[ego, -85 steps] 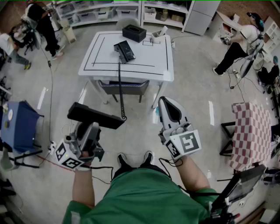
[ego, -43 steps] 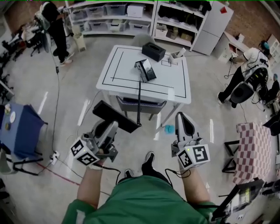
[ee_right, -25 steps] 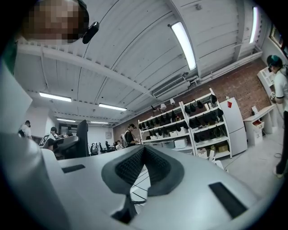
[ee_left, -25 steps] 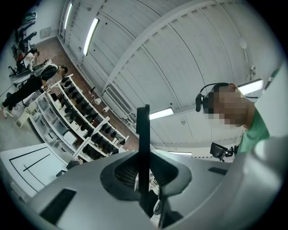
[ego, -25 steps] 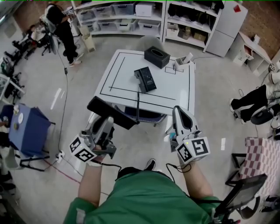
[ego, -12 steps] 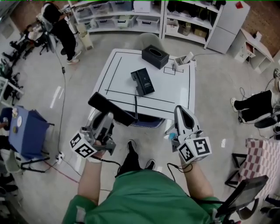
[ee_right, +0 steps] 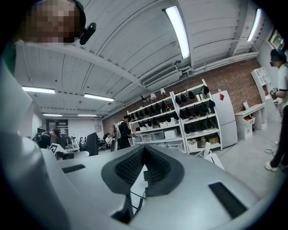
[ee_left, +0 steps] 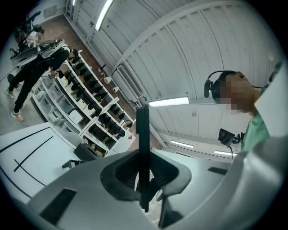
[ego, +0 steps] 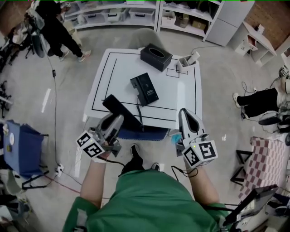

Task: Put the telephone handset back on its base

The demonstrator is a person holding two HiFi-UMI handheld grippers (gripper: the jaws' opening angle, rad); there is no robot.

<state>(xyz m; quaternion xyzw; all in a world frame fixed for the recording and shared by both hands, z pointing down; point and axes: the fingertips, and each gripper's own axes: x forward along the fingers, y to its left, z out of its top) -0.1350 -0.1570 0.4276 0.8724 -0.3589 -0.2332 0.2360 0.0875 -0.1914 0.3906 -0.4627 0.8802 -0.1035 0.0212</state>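
While the person stands at the near edge of the table (ego: 188,97), the left gripper (ego: 114,123) is clamped on the handset (ego: 121,112). In the left gripper view the handset shows edge-on as a thin black bar between the two jaws, with both pads pressing its sides. From the head view the handset runs slantwise across the table's near-left edge, with its far end over the white top. Whether it touches the top can't be told. It sits near the base (ego: 145,89) but apart from it, to the near left. The base lies flat inside the black rectangle drawn on the table, and its cradle is empty. A black cord (ego: 139,118) runs from the base's near end down to the handset's near end.

The right gripper (ego: 183,114) hangs at the table's near-right edge, pointing toward the table. Its jaws are closed tip to tip and grip nothing. In the right gripper view only a strip of cord shows through the gap behind the pads.

A black box (ego: 156,56) sits at the far side of the table, and a white holder (ego: 187,60) stands just to its right. A blue chair seat (ego: 149,134) shows under the near edge. A person in black (ego: 54,27) stands by the shelves (ego: 113,13) at far left.
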